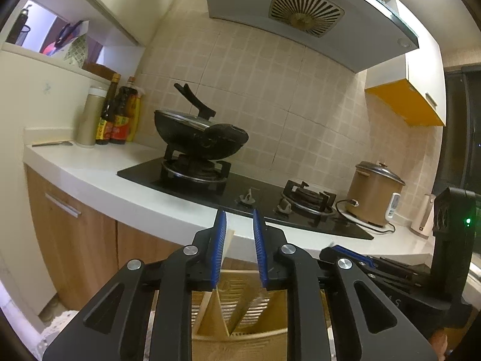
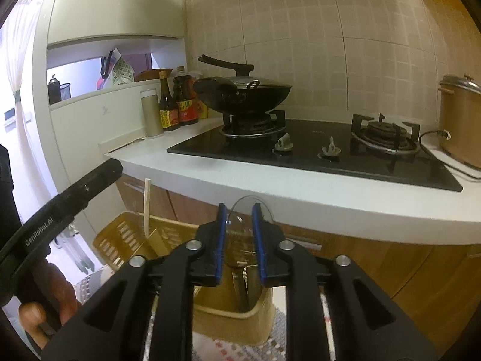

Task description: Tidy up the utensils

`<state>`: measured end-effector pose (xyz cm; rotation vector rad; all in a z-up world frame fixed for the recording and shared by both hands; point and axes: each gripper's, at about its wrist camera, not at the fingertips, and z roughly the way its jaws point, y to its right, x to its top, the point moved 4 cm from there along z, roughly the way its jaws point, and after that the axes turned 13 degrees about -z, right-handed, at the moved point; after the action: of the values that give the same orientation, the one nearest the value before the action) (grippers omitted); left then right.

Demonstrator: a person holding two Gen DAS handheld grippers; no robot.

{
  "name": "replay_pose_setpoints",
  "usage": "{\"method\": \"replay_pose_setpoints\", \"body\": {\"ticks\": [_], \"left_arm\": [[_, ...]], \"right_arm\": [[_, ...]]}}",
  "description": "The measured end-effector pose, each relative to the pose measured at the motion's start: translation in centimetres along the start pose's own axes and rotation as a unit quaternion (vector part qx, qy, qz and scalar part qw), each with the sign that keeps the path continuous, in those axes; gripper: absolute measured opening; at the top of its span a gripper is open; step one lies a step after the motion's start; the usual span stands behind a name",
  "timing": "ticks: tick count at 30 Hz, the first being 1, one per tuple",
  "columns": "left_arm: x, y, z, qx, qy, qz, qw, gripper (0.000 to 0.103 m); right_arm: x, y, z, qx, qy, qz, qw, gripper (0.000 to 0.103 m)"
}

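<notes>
The left gripper point(image 1: 239, 249) is seen at lower centre with its jaws parted; a pale chopstick point(image 1: 228, 242) lies against the left pad, so whether it is truly held cannot be told. The right gripper point(image 2: 239, 240), lower centre, is closed on a clear spoon point(image 2: 251, 210) above the basket point(image 2: 228, 316). A second chopstick point(image 2: 146, 207) stands in the basket's left part.

Risks judged: the spoon, being smooth, may slip or twist between the pads; the loose chopstick may fall outside the basket; the light basket may tip if struck.
</notes>
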<state>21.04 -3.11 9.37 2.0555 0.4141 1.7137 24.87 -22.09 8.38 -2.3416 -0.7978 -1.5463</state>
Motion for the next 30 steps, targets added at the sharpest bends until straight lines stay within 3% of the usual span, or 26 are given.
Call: {"method": "replay_pose_setpoints", "body": {"ticks": [7,9,13,18,22,27,28,30], "left_arm": [[1.5,-0.1,-3.3,-0.008,-0.009,-0.008,0.9999,0.019],[1.7,0.0,-4.3,-0.013,-0.025,-0.002,0.9996,0.025],[1.2,0.4,-5.8,-0.026,-0.099,0.010,0.9947,0.029],[-1.1,-0.3,-7.2,-0.032,-0.200,0.001,0.9792,0.031],[-5.1,-0.8,-7.0,-0.027,-0.307,0.005,0.9515,0.031],[-10.6,-2.0,-6.4,0.001,-0.396,0.036,0.9174,0.031],[-12.0,-2.4,-6.1,-0.001,-0.427,0.036,0.9036,0.031],[-14.1,-3.0,-5.7,0.002,-0.461,0.044,0.8863,0.031]], "right_arm": [[0.1,0.3,-3.6,0.004,0.000,0.011,1.000,0.027],[0.1,0.2,-4.9,0.002,-0.002,0.011,1.000,0.027],[-0.7,-0.1,-7.7,0.009,-0.017,0.016,1.000,0.027],[-3.3,0.1,-9.6,0.017,-0.077,0.042,0.996,0.027],[-6.5,0.0,-9.4,0.042,-0.154,0.075,0.984,0.027],[-11.6,-1.4,-7.1,0.062,-0.284,0.088,0.953,0.027],[-12.7,-1.8,-6.6,0.063,-0.305,0.087,0.946,0.027],[-14.0,-2.2,-5.9,0.061,-0.326,0.089,0.939,0.027]]}}
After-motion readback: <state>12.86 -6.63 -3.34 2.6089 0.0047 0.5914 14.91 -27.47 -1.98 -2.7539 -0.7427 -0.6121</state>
